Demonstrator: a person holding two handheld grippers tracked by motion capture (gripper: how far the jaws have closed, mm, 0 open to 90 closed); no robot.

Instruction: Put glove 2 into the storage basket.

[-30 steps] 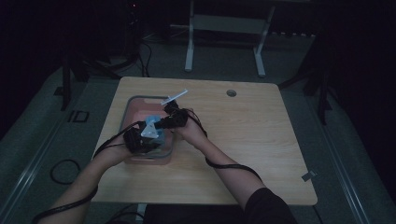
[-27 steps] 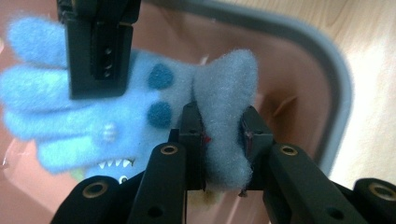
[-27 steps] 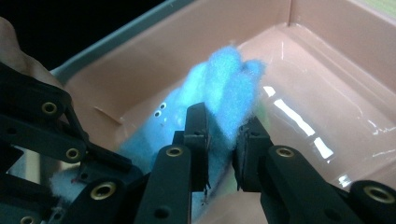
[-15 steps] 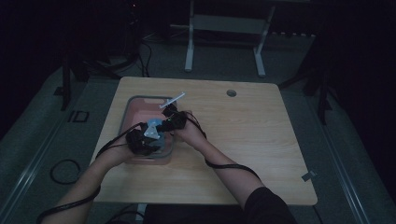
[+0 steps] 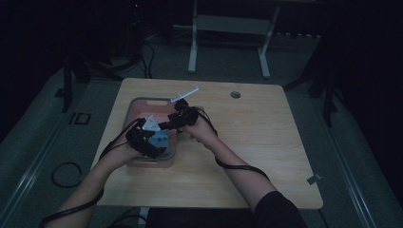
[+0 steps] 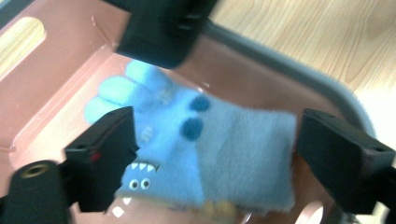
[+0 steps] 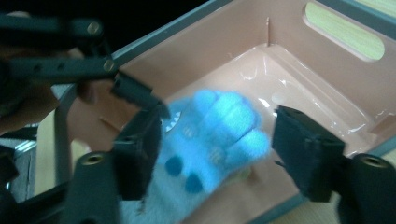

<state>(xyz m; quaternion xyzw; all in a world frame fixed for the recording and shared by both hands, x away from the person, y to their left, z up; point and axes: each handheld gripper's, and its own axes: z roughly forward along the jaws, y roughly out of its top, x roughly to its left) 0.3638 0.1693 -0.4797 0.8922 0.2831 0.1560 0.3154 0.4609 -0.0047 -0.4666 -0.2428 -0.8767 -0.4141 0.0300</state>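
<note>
A wooden table with perhaps a hole in it.

The high view looks forward and down on the counter from afar. Both tool views look down close into the pink bin, sharing the blue glove.

A table fills the middle of the high view, and a bin sits on its left half, closer to the left edge than to the centre. A glove lies flat inside the bin, on its floor. The left gripper hangs over the bin's lower part, the right gripper just to the upper right of it, both above the glove. In the left gripper view the glove lies between that gripper's two jaws, with the bin's wall to the upper left and bare tabletop beyond the rim at upper right. In the right gripper view the glove lies at lower centre and the bin's far wall at upper right. A hole is set in the tabletop well to the upper right of the bin.
</note>
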